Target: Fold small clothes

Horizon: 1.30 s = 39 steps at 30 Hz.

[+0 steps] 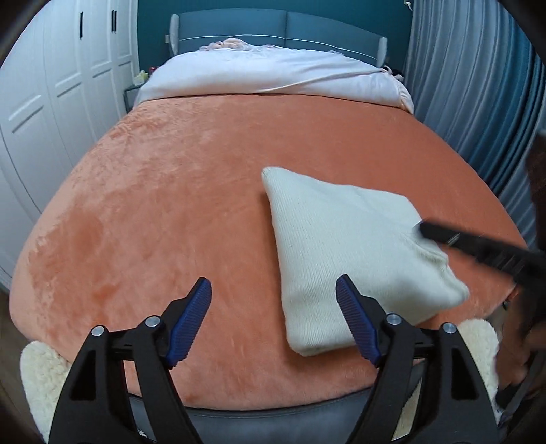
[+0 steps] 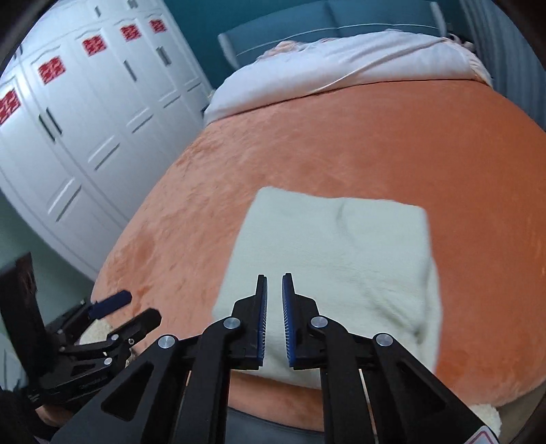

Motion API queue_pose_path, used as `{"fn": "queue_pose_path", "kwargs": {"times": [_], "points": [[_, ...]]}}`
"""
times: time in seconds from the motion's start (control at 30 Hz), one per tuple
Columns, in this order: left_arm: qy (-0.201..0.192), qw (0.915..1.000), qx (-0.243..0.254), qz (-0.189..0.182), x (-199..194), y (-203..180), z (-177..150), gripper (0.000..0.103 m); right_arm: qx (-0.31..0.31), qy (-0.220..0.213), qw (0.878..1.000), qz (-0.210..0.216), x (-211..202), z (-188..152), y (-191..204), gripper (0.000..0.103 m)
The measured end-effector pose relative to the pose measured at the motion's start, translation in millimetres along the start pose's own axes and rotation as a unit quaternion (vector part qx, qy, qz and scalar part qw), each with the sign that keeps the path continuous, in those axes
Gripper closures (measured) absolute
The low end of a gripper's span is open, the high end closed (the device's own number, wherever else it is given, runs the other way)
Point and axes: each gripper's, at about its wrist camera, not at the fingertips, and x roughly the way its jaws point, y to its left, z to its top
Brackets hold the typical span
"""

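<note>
A cream knit garment [image 1: 341, 246] [image 2: 334, 246] lies folded into a thick, roughly square pad on the orange bed cover [image 1: 170, 188], near the front edge. My left gripper [image 1: 273, 280] hovers open above the cover, just left of the garment's near corner, with nothing between its blue pads. In the right wrist view the left gripper [image 2: 141, 305] shows at the lower left, off the garment. My right gripper [image 2: 274, 276] hangs over the garment's near edge, its pads almost together with only a narrow slit and no cloth in it. Its blurred tip [image 1: 423, 227] reaches the garment's right side.
A white duvet [image 1: 273, 75] is bunched at the far end before a blue headboard [image 1: 283, 30]. White wardrobe doors [image 1: 51, 102] run along the left, a grey-blue curtain [image 1: 477, 102] along the right. Cream fleece [image 1: 37, 372] sticks out under the cover's near corners.
</note>
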Motion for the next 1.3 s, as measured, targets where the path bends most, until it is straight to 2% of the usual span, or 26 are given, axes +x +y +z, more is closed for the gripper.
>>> {"fn": "queue_pose_path", "kwargs": {"times": [0.03,0.1,0.13,0.17,0.23,0.3,0.37,0.43,0.47,0.5,0.53,0.6,0.67,0.73,0.77,0.9,0.97,1.0,1.03,1.07,1.1,1.13,1.23,1.27,1.3], "points": [[0.001,1.0000,-0.002,-0.001,1.1,1.3,1.2,0.030,-0.014,0.034,0.999,-0.002,26.1,-6.3,6.0,0.095],[0.011,0.9999,-0.007,0.005,3.4,2.4,0.6,0.030,-0.046,0.117,0.991,-0.048,89.9,-33.4,5.3,0.102],[0.018,0.9998,-0.009,0.004,4.8,2.9,-0.6,0.030,-0.048,0.117,0.991,-0.045,104.4,-44.5,0.0,0.103],[0.026,0.9996,-0.010,0.001,6.1,4.2,1.0,0.030,-0.034,0.101,0.994,-0.031,97.8,-45.4,-3.7,0.103],[0.032,0.9994,-0.010,-0.003,6.8,0.9,0.5,0.030,0.021,0.103,0.994,-0.013,69.8,-30.9,-13.0,0.103],[0.034,0.9993,-0.006,-0.013,12.1,-5.0,1.4,0.030,0.032,0.050,0.998,-0.020,27.6,-20.6,-18.6,0.103],[0.040,0.9990,0.002,-0.022,22.6,-15.8,0.0,0.030,0.026,0.017,0.998,-0.063,-4.6,-19.2,-31.6,0.103],[0.054,0.9980,0.015,-0.027,39.8,-27.3,-4.4,0.030,0.042,0.027,0.992,-0.112,-7.2,-28.8,-58.1,0.103],[0.064,0.9975,0.022,-0.022,49.5,-32.9,-8.5,0.030,0.052,0.053,0.987,-0.145,4.2,-39.7,-77.4,0.103],[0.074,0.9967,0.028,-0.019,59.5,-37.4,-12.5,0.030,0.063,0.088,0.982,-0.154,24.3,-53.1,-97.1,0.103],[0.088,0.9953,0.038,-0.014,71.3,-42.4,-18.2,0.030,0.078,0.098,0.982,-0.140,36.3,-61.9,-108.4,0.103],[0.110,0.9930,0.044,0.000,87.4,-45.4,-27.4,0.029,0.105,0.079,0.984,-0.120,22.0,-57.7,-110.3,0.103],[0.113,0.9933,0.024,-0.009,86.6,-39.9,-27.8,0.028,0.140,0.037,0.985,-0.090,-5.8,-46.7,-108.6,0.102],[0.113,0.9934,0.017,-0.013,84.7,-36.7,-26.3,0.027,0.166,-0.007,0.982,-0.089,-32.5,-42.9,-112.0,0.083],[0.113,0.9934,0.018,-0.011,85.7,-37.8,-28.0,0.026,0.170,-0.017,0.980,-0.097,-42.2,-42.4,-115.3,0.082],[0.110,0.9937,0.019,-0.006,87.7,-40.3,-33.5,0.024,0.187,0.006,0.978,-0.088,-44.2,-50.4,-134.3,0.081],[0.112,0.9936,0.019,-0.003,89.6,-40.9,-32.5,0.022,0.190,0.023,0.979,-0.066,-33.0,-55.7,-136.4,0.074],[0.114,0.9933,0.017,-0.003,89.9,-41.2,-33.1,0.021,0.185,0.029,0.981,-0.059,-23.0,-53.5,-127.5,0.066],[0.116,0.9931,0.015,-0.004,90.6,-39.2,-31.0,0.021,0.178,0.033,0.982,-0.058,-13.4,-52.9,-125.9,0.062],[0.117,0.9930,0.013,-0.005,90.1,-38.7,-30.5,0.021,0.170,0.042,0.983,-0.059,-0.8,-52.2,-128.0,0.062],[0.118,0.9929,0.013,-0.005,89.3,-38.5,-29.7,0.021,0.166,0.050,0.983,-0.068,11.7,-47.9,-125.0,0.075],[0.118,0.9929,0.014,-0.006,88.0,-38.0,-28.3,0.021,0.166,0.041,0.983,-0.073,8.6,-46.8,-124.5,0.090],[0.111,0.9936,0.021,-0.008,86.0,-39.2,-27.0,0.021,0.178,-0.035,0.983,-0.039,-23.7,-32.2,-125.5,0.092],[0.109,0.9937,0.024,-0.009,87.2,-40.9,-27.5,0.021,0.175,-0.048,0.983,-0.037,-31.6,-31.0,-126.4,0.092],[0.111,0.9933,0.032,-0.002,90.8,-43.5,-28.3,0.021,0.169,-0.044,0.984,-0.044,-28.9,-31.6,-129.6,0.092]]}}
